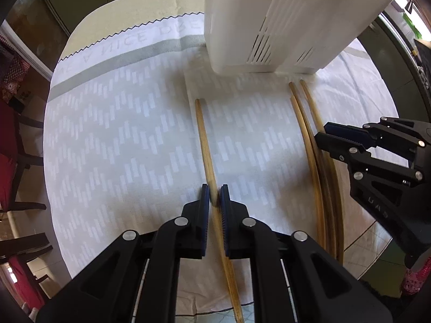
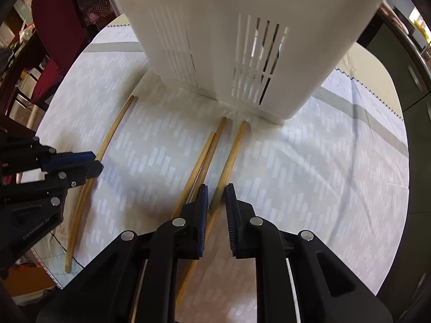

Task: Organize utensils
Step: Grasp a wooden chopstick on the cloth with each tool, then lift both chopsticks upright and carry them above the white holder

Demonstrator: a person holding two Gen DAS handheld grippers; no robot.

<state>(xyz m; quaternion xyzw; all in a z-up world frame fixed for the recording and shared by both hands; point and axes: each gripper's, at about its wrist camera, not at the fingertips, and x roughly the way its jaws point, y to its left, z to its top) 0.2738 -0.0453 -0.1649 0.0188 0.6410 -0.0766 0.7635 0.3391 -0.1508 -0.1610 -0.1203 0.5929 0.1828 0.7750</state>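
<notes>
Several bamboo chopsticks lie on a white patterned cloth (image 1: 121, 134) in front of a white slotted utensil caddy (image 1: 269, 21) (image 2: 229, 27). My left gripper (image 1: 215, 196) is shut on a lone chopstick (image 1: 202, 134) (image 2: 107, 140) lying on the cloth to the left. The other three (image 1: 304, 134) lie close together. My right gripper (image 2: 216, 192) points down over them. Its jaws stand narrowly apart around the rightmost chopstick (image 2: 234, 148), with a thin gap on each side. The neighbouring pair (image 2: 204, 150) passes under its left finger. Each gripper shows at the edge of the other's view (image 1: 322, 134) (image 2: 94, 161).
Brown sticks show through the caddy's slots (image 2: 266, 48). The cloth covers a rounded table whose near edge runs just behind the grippers. A red chair (image 2: 54, 27) stands beyond the table on the left, and dark cabinets (image 2: 404, 67) on the right.
</notes>
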